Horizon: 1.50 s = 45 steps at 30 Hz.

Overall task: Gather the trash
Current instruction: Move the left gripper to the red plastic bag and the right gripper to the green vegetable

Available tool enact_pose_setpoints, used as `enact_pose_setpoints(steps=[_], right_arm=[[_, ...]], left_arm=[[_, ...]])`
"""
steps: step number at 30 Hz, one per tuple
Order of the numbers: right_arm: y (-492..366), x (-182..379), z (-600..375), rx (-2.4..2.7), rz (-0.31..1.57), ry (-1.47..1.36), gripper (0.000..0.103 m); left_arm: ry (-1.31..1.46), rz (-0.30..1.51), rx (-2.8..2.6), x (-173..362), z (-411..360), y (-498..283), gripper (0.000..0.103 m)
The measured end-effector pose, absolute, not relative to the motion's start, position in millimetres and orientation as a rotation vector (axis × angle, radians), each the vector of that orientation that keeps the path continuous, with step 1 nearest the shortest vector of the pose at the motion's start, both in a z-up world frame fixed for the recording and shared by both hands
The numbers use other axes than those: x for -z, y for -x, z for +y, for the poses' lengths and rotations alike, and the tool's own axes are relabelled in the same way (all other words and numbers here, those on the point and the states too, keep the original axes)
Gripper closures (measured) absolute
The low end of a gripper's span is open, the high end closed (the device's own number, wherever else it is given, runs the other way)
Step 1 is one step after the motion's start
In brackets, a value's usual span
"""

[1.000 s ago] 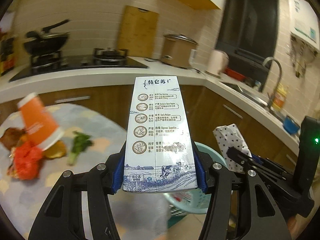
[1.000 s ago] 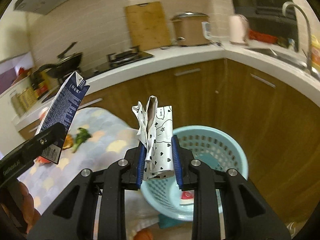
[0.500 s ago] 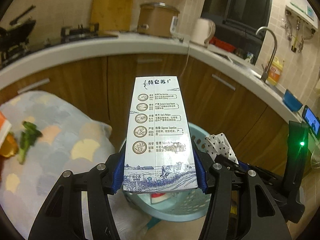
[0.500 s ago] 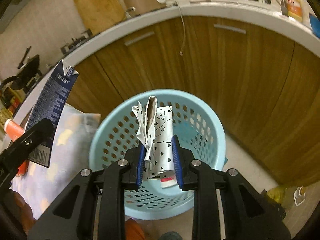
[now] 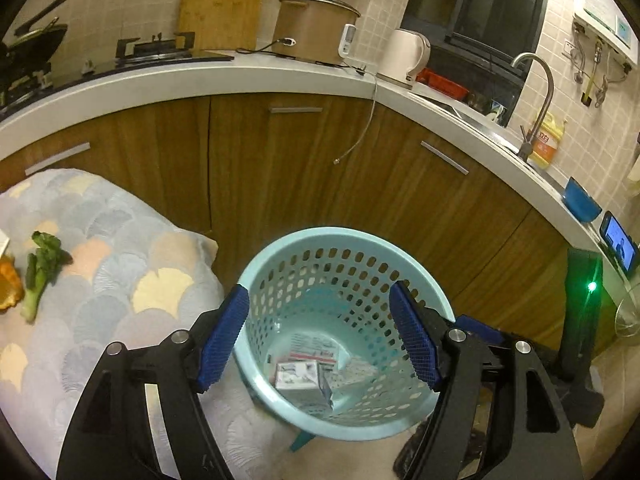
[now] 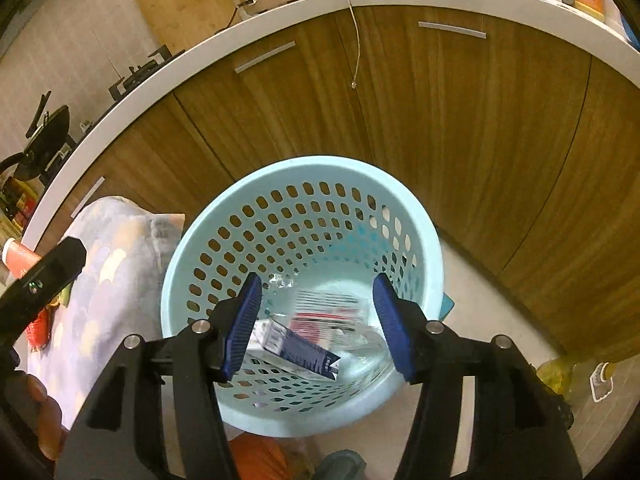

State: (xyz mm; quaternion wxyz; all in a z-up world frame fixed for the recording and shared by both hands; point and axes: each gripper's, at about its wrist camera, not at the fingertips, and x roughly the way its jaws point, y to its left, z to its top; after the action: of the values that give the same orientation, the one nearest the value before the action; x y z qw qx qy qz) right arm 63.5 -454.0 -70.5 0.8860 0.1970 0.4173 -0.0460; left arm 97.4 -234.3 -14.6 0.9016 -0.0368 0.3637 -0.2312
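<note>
Both cartons have dropped from the fingers since a second ago: the tall white-and-blue milk carton (image 5: 297, 375) left the left gripper (image 5: 320, 336), and the crumpled heart-print white paper wrapper, now lost among the blurred litter, left the right gripper (image 6: 316, 322). Each pair of blue-padded fingers (image 5: 224, 338) has just been opening and now stands released, nothing between them, above the pale blue perforated plastic waste basket (image 6: 304, 168). The milk carton lies on its side at the basket's bottom (image 6: 296, 346), beside a red-and-white printed packet (image 6: 326, 310); their printing is too blurred to read. Behind the basket stand brown wooden cabinet doors (image 5: 280, 168) under a white counter (image 5: 192, 76) carrying a brown rice cooker (image 5: 316, 26) and white kettle (image 5: 406, 56). Left of the basket, a pastel scallop-patterned cloth (image 5: 112, 272) bears a green vegetable stalk (image 5: 40, 268).
</note>
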Motion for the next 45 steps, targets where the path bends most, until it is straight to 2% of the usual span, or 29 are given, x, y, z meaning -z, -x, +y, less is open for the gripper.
enact_pose_setpoints(steps=[11,24,29,33,37,45], right_arm=[[-65.9,39.2,-404.6,0.008,0.827,-0.331,0.049],[-77.9,9.8,-265.0,-0.215,0.75,-0.183,0.049],[-84.0,9.2,-215.6,-0.281,0.741,-0.132,0.057],[-95.6,12.8,-175.7,-0.336,0.777,-0.088,0.065],[-107.9,13.1,-148.0,-0.373,0.796,-0.072,0.065],[-150.3,25.6,-115.5,-0.372,0.88,-0.111,0.065]], left_arm=[[0.127,0.725,0.424,1.3,-187.9,-84.1,0.032],[0.234,0.611,0.168,-35.4,-37.6,-53.6,0.032],[0.245,0.577,0.038,-41.1,18.1,-41.9,0.026],[0.229,0.596,-0.074,-30.0,59.0,-40.9,0.02],[0.248,0.694,-0.074,-11.1,82.7,-59.1,0.02],[0.204,0.738,-0.077,14.9,81.8,-84.3,0.02]])
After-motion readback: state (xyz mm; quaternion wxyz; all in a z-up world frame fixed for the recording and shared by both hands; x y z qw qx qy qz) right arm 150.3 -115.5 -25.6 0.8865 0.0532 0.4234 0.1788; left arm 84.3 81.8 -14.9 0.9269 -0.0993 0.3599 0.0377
